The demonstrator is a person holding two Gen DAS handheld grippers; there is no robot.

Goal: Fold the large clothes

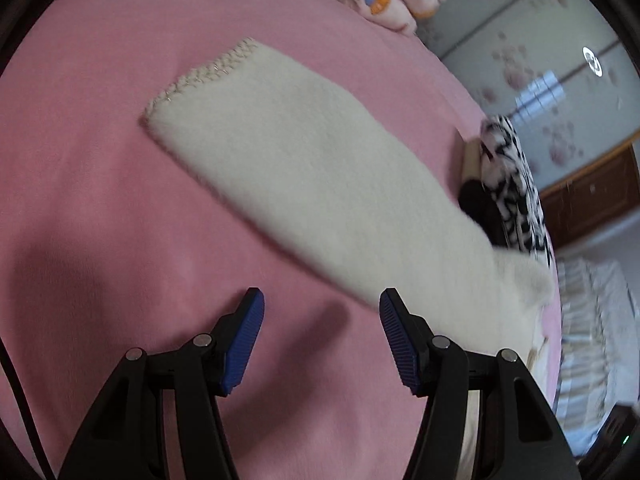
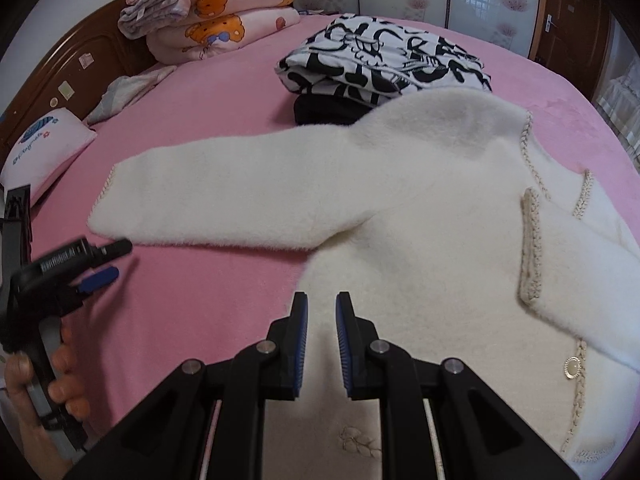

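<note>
Pink bed, white fluffy jacket under narrow empty right hand-held gripper, left hand-held gripper wide beside sleeve

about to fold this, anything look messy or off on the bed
Nothing is damaged or spilled. The white fleece jacket lies half folded: one sleeve is crossed over its front, the other sleeve stretches out flat on the pink sheet.

I am seeing folded quilts sitting by the wooden headboard, a pillow lying on the pink bedsheet.
</note>
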